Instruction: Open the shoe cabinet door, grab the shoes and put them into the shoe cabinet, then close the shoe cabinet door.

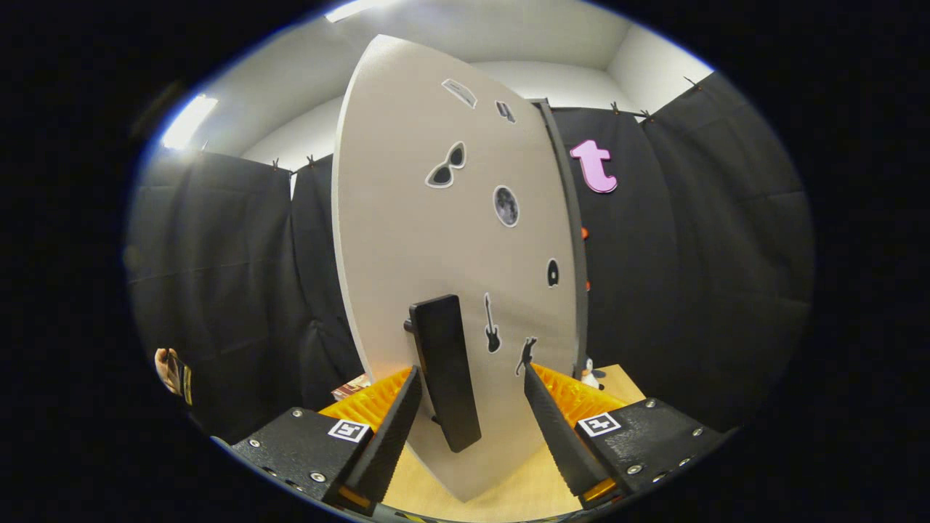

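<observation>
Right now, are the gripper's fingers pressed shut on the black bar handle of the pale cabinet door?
No: the gripper is open, its fingers either side of the black bar handle with gaps showing.

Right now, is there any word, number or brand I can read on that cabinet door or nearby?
Pale grey cabinet door: no words, only picture stickers; the two top stickers are too blurred to make out.
Hand-held gripper: square black-and-white markers, no text; its fingers are open either side of the black bar handle.
</observation>
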`<state>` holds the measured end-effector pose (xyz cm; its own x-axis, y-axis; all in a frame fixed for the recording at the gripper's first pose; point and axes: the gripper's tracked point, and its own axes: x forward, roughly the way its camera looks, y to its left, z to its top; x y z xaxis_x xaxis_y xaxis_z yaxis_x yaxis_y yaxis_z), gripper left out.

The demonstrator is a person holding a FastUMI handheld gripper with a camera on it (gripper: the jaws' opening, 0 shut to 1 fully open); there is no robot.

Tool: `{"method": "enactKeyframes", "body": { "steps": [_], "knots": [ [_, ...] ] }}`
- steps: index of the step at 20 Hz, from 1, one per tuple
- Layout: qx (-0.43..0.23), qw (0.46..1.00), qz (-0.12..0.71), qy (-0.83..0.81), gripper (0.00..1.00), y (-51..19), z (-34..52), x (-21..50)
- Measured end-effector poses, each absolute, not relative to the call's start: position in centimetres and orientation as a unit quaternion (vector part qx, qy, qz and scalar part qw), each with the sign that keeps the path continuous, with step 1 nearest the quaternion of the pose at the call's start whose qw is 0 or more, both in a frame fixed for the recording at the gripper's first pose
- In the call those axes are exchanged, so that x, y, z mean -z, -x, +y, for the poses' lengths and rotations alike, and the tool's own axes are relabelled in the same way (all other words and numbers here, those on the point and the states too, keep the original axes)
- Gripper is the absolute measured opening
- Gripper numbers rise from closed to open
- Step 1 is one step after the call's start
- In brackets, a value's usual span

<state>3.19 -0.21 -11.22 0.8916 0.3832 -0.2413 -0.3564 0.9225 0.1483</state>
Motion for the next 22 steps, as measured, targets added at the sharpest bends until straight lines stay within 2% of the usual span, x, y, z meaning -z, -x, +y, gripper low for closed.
{"method": "enactKeyframes", "body": {
  "steps": [9, 22],
  "knots": [
    [-0.227, 0.961, 0.148, -0.064, 0.92, -8.8, 8.8, 13.5],
    [-0.207, 0.968, 0.137, -0.044, 0.93, -13.8, 14.0, 14.4]
  ]
}}
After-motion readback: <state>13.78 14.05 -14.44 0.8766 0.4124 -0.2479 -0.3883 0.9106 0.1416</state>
